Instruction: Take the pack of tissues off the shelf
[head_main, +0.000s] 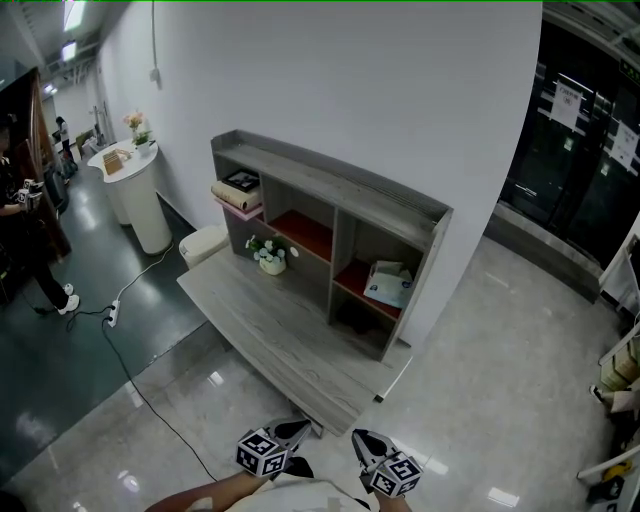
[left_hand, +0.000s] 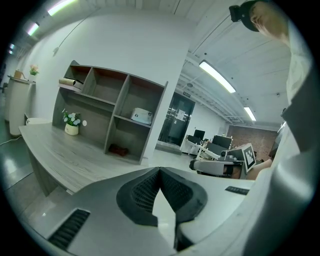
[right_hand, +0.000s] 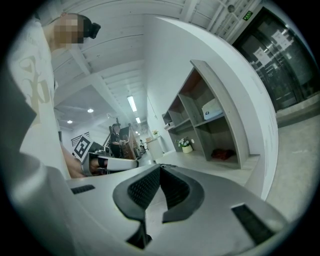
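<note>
The pack of tissues (head_main: 388, 284) is white and blue and lies on the middle shelf of the right-hand compartment of a grey wooden shelf unit (head_main: 330, 185). It also shows in the left gripper view as the tissue pack (left_hand: 142, 115) and in the right gripper view as the tissue pack (right_hand: 212, 108). My left gripper (head_main: 299, 429) and right gripper (head_main: 361, 438) hang side by side at the bottom of the head view, well short of the desk (head_main: 270, 325). The left gripper (left_hand: 160, 170) is shut and holds nothing. The right gripper (right_hand: 160, 168) is shut too, its pads meeting at the tips.
A small pot of white flowers (head_main: 271, 258) stands on the desk, with books (head_main: 238, 190) in the upper left compartment. A dark red item (left_hand: 118, 149) lies in the bottom right compartment. A white round stand (head_main: 137, 200) and a floor cable (head_main: 130, 375) are at left, where a person (head_main: 22, 225) stands.
</note>
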